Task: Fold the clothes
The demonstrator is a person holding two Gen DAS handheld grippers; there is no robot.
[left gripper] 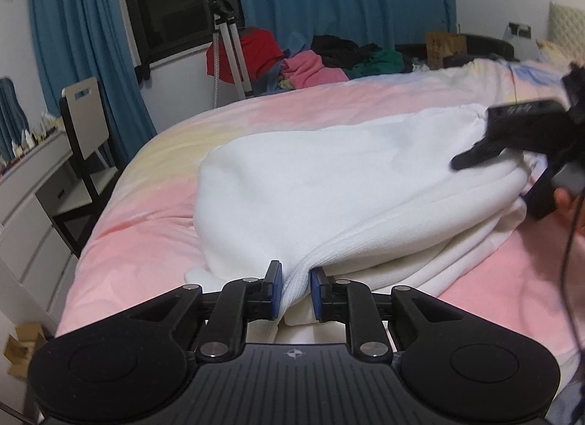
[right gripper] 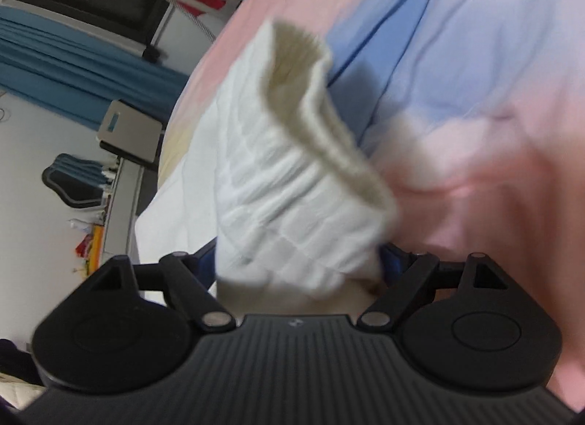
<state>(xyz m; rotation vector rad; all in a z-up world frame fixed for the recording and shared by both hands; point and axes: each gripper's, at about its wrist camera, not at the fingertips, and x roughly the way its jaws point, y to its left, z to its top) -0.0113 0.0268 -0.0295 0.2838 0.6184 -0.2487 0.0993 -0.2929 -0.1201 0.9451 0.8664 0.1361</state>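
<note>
While left claw (left gripper: pixel 296 291) pinches, soft white knit garment (left gripper: pixel 329 183), ribbed hem

- We are seeing the white garment (left gripper: pixel 329 183) looking like soft knit cloth, ribbed at its hem.
- The left gripper (left gripper: pixel 296 291) is showing matt black plastic with shiny metal pins.
- The bedcover (left gripper: pixel 153 213), lower left, is looking smooth and matt.

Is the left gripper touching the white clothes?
Touching. The left wrist view shows the left gripper with both blue pads pinching a fold of the white garment.
</note>
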